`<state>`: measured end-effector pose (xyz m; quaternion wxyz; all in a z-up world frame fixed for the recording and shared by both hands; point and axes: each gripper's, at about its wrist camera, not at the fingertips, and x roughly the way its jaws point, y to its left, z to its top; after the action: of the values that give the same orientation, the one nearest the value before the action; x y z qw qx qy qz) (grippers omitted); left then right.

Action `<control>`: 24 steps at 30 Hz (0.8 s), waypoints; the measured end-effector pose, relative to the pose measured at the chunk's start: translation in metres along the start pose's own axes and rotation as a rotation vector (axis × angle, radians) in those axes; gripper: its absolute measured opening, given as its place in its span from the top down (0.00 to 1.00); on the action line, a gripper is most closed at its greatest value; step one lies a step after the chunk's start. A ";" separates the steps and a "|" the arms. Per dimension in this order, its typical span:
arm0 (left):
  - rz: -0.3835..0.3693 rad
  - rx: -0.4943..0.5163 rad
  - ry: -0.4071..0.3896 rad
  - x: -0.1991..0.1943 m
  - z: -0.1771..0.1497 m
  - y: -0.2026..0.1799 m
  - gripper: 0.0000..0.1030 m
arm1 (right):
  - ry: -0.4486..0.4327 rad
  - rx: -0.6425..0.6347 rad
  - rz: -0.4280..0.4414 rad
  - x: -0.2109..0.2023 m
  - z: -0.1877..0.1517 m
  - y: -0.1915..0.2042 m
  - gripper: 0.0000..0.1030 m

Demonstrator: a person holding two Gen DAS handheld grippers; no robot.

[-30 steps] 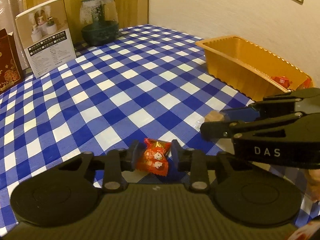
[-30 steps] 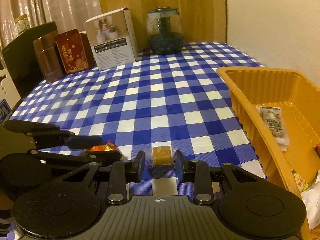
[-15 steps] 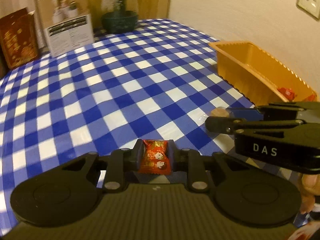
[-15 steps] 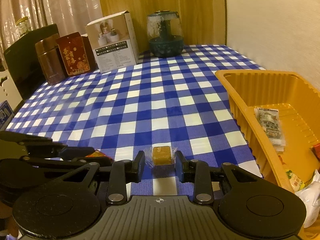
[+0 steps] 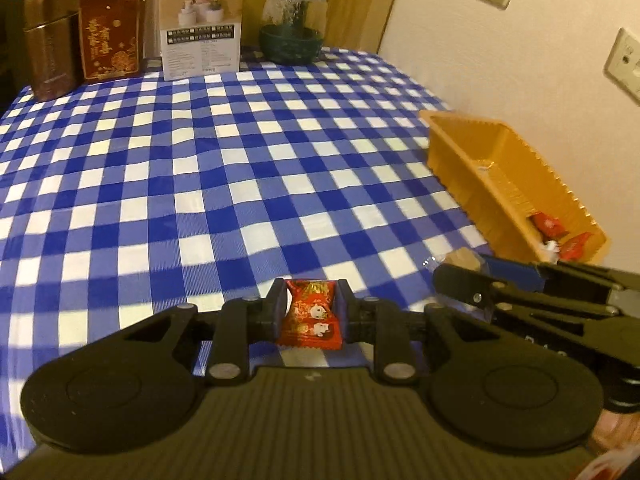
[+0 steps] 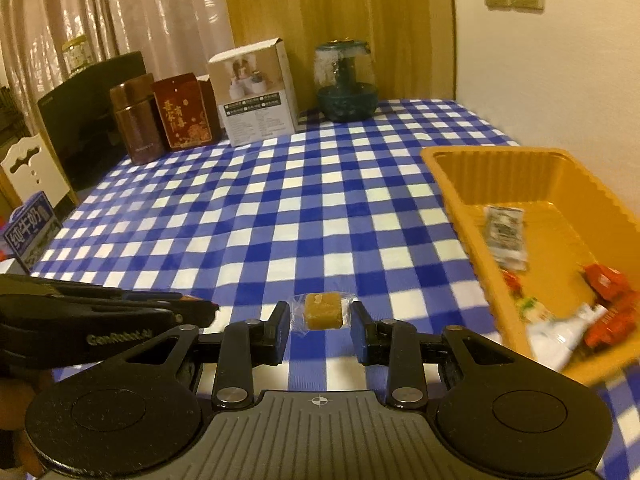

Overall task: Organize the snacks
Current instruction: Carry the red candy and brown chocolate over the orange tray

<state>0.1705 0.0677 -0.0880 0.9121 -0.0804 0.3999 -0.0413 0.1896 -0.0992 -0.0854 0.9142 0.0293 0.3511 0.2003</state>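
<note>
Checked tablecloth [image 6: 248,216] under us; orange tray [image 6: 448,184] ahead-right of both tools. Our left gripper [image 5: 311,307] clamps red candy [image 5: 311,315], long axis along fingers. Our right gripper [image 6: 320,326], nearer tray, pinches brown cube [image 6: 322,316] by clear wrapper, or so we judge

In the right wrist view, the tray [image 6: 472,208] sits at three o'clock on the tablecloth [image 6: 256,216]; boxes [image 6: 256,92] and jar [image 6: 346,80] line twelve o'clock.
</note>
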 end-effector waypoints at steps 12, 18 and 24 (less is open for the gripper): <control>0.009 -0.049 -0.057 -0.074 -0.016 -0.029 0.78 | -0.049 0.044 -0.007 -0.079 -0.008 -0.003 0.68; -0.004 -0.043 -0.076 -0.096 -0.022 -0.043 0.78 | -0.061 0.054 -0.010 -0.105 -0.014 -0.003 0.68; -0.010 -0.038 -0.083 -0.109 -0.027 -0.053 0.78 | -0.081 0.062 -0.024 -0.126 -0.016 -0.011 0.68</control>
<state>0.0765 0.0276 -0.0178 0.9260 -0.1015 0.3621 -0.0349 0.0978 -0.1591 -0.0202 0.9286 0.0615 0.3203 0.1769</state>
